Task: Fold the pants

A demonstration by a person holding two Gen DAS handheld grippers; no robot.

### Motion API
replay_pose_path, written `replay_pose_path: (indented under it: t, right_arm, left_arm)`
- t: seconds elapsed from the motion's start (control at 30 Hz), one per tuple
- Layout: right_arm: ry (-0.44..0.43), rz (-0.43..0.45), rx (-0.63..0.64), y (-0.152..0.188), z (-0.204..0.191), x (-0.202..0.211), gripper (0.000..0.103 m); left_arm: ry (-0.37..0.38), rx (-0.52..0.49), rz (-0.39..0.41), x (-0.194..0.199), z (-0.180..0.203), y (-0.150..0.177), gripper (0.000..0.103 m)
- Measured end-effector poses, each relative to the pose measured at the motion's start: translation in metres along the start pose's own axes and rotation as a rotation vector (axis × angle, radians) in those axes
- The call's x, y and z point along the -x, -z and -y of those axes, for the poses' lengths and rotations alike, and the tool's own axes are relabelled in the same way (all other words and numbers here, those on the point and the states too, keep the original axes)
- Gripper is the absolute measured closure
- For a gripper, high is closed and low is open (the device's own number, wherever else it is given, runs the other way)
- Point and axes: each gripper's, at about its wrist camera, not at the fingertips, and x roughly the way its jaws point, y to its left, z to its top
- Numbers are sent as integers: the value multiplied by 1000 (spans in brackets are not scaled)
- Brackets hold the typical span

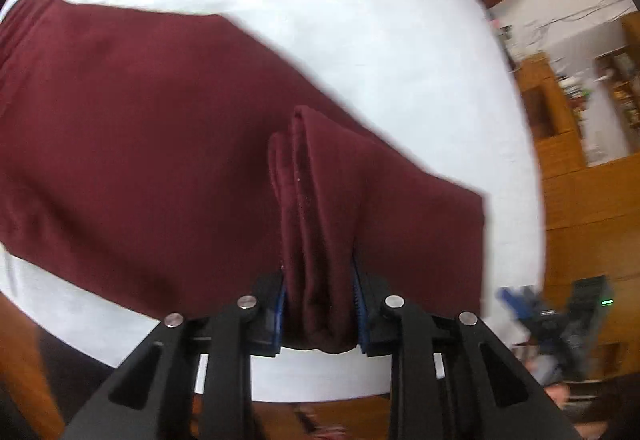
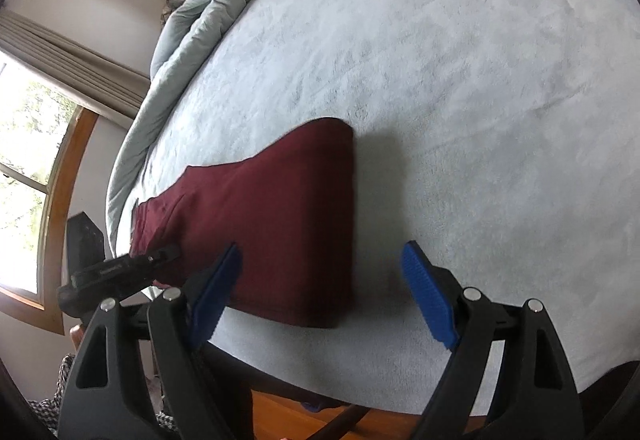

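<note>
the left wrist view looks steeply down along its claw (image 1: 319, 304), very near the maroon pants (image 1: 160, 159) on the bed (image 1: 360, 19), with wooden shelves off to the right. the right wrist view looks down from the bed's edge along its claw (image 2: 320, 292), a little further off, facing the rumpled duvet (image 2: 208, 11) and a window at left. both views share the pants and the pale bed cover; the right view also shows the left claw (image 2: 132, 264).
</note>
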Motion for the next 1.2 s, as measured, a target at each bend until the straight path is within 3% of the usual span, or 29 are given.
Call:
replay_pose_path:
  t: [0.07, 0.17, 0.27, 0.47, 0.57, 0.63, 0.7, 0.77, 0.8, 0.87, 0.97, 1.07, 1.17, 1.2]
  right_arm:
    - [10, -25, 0, 0, 0, -8, 21]
    - [17, -52, -2, 3, -3, -18, 21]
    - [11, -64, 13, 3, -6, -20, 21]
    - [38, -103, 42, -2, -13, -29, 21]
    - [17, -144, 23, -4, -10, -44, 21]
    - [1, -176, 19, -6, -7, -53, 21]
    - [-9, -214, 13, -5, -4, -65, 28]
    - [-48, -255, -18, -3, 1, -76, 62]
    - [-74, -268, -49, -2, 3, -79, 62]
    - [-91, -263, -27, -3, -2, -72, 77]
    - [-132, -213, 19, -2, -22, -43, 82]
    - [-49, -186, 68, 6, -38, -31, 83]
    - [94, -238, 72, 15, -24, -61, 79]
    - [91, -246, 38, 17, -15, -70, 78]
  left_arm:
    - [-13, 34, -54, -24, -18, 2, 75]
    - [-7, 33, -30, -29, -18, 4, 71]
    - [-20, 13, -18, -18, -11, 4, 61]
    - [-59, -7, 188, 38, 4, -3, 58]
    - [11, -47, 164, 32, 23, -8, 53]
    - [16, -74, 123, 15, 40, -10, 53]
    - [-17, -110, 87, -8, 45, -11, 53]
    - [-87, -120, 56, -29, 46, -12, 58]
    - [-109, -123, 54, -37, 44, -11, 59]
    - [-123, -143, 69, -40, 52, -10, 59]
    - [-104, -153, 75, -33, 57, -6, 58]
    - [-73, -143, 76, -29, 46, -6, 58]
    - [-100, -180, 86, -34, 53, -2, 57]
    - [-109, -198, 89, -36, 56, -1, 55]
